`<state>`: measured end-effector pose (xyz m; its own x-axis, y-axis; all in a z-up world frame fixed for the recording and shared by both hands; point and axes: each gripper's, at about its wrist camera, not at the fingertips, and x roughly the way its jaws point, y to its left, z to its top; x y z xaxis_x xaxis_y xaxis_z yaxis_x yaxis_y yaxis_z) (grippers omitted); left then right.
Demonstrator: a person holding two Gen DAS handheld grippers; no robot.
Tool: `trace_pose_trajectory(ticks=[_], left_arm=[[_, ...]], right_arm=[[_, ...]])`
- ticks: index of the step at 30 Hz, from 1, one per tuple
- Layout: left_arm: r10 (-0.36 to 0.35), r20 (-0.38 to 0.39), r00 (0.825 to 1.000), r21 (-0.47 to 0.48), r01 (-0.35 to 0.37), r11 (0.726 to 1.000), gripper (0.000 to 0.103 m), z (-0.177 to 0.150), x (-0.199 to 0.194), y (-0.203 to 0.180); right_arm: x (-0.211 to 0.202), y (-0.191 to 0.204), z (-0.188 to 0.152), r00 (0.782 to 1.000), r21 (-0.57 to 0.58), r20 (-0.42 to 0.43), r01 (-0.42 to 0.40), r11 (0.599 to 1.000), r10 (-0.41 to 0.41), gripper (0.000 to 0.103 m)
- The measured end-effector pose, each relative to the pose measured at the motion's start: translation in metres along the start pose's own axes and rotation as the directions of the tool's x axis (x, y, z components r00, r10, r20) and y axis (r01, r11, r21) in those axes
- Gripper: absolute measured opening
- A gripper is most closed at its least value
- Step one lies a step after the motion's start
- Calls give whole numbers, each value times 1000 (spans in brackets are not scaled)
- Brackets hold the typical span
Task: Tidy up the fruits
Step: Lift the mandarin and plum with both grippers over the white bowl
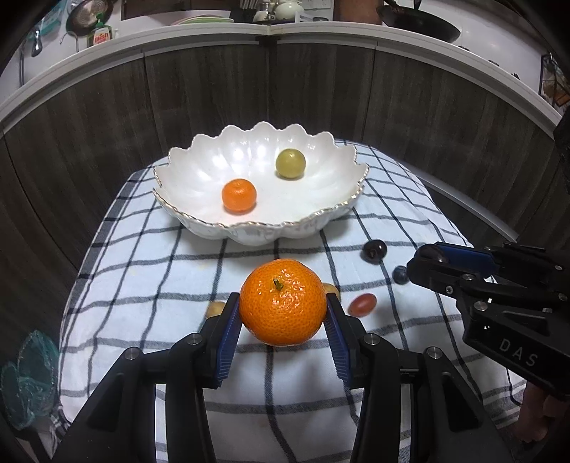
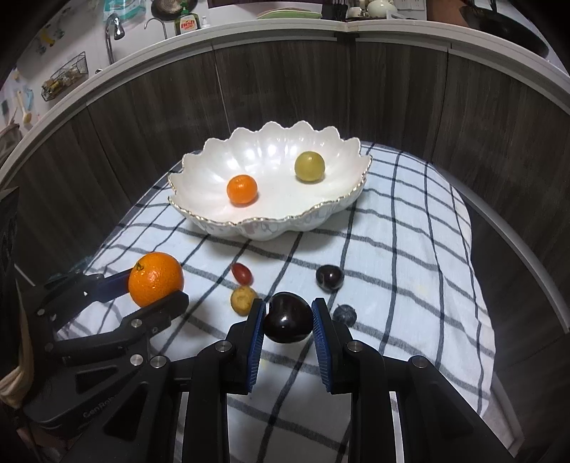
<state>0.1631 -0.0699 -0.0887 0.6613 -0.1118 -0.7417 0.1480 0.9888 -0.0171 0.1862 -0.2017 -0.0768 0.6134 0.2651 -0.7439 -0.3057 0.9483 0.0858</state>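
My left gripper is shut on a big orange mandarin, lifted above the checked cloth. My right gripper is shut on a dark glossy cherry, also off the cloth. Behind them stands a white scalloped bowl holding a small orange and a green grape. A red grape, a yellow-brown fruit, a second dark cherry and a blueberry lie loose on the cloth between the grippers and the bowl.
Dark wood-grain panels curve closely behind the bowl under a white countertop edge. Dishes, a soap bottle and a tap sit on the counter. The cloth drops off at its left and right edges.
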Motion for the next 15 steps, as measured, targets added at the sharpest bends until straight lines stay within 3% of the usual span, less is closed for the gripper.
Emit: trace_pose_trajectory(ticks=[15], left_arm=[[26, 48, 999, 10, -26, 1000, 45, 36, 0, 27]], right_arm=[[0, 12, 40, 998, -7, 61, 2, 1000, -2, 28]])
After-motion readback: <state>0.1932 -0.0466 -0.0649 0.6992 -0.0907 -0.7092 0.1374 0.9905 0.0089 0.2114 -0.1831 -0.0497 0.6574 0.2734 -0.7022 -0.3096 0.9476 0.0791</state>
